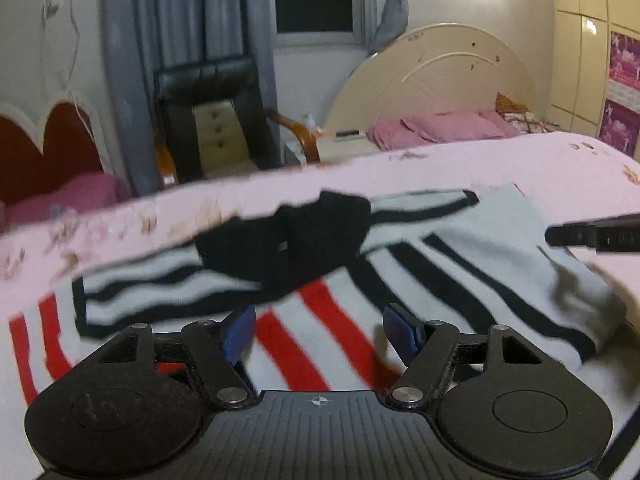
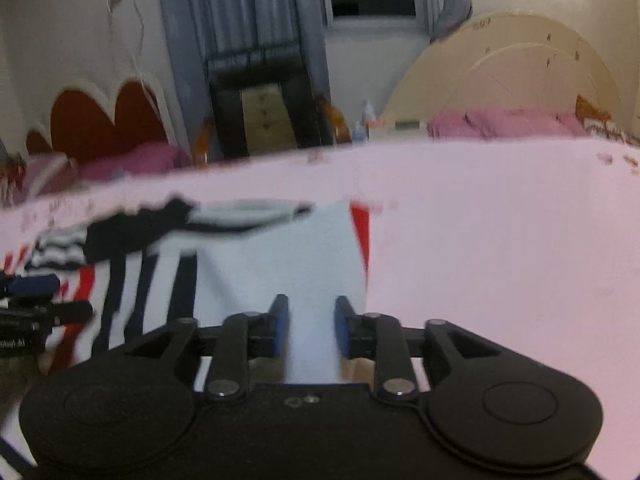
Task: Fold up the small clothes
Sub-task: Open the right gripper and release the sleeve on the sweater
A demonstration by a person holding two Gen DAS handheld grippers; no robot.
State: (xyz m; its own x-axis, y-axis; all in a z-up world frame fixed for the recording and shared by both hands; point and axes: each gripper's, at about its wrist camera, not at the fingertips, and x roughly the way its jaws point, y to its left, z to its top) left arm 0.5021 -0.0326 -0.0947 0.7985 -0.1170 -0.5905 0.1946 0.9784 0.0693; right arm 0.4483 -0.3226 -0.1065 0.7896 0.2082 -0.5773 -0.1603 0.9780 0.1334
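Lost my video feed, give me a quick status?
Left gripper open, empty. Right gripper open, white cloth between pads, not pinched. Striped garment partly folded on pink bedspread. Nothing in the way.

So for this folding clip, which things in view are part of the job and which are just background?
Part of the job:
striped garment
left gripper, open
right gripper, open over the white cloth

Just lying about:
pink bedspread
pink pillows
black chair
curtains
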